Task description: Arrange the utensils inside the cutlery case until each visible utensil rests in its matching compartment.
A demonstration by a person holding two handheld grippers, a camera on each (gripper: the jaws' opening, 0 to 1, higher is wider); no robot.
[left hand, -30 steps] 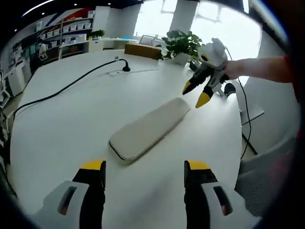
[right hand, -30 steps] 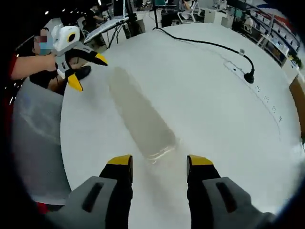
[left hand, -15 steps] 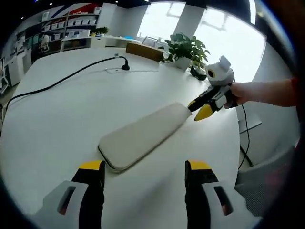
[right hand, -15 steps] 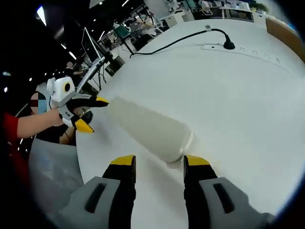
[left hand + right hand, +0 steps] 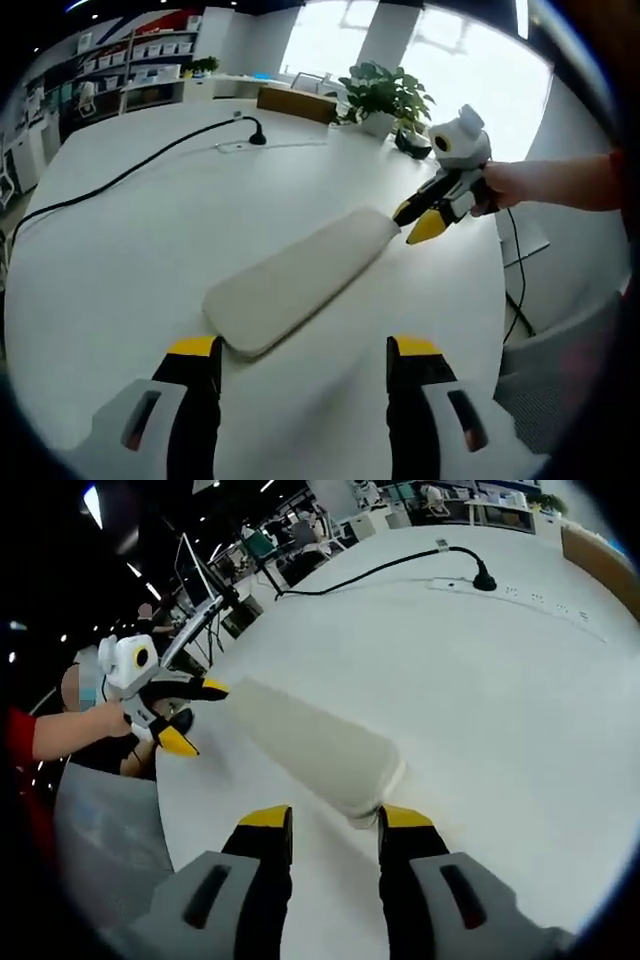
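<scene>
A long beige cutlery case lies closed on the round white table; no utensils can be seen. My left gripper is open, its yellow-tipped jaws just short of the case's near end. At the far end, my right gripper comes in from the right, held by a hand, its tips touching or nearly touching that end. In the right gripper view the case runs away from my open right gripper, its near end just ahead of the jaws. My left gripper stands open at the case's other end.
A black cable with a plug crosses the table's far side by a flat power strip. A potted plant and a wooden box stand at the back. The table edge drops off on the right, beside a grey chair.
Both grippers have come in to the two ends of the case. The right gripper dropped from above the table to the far end, and its jaws narrowed slightly. The case has not moved.
</scene>
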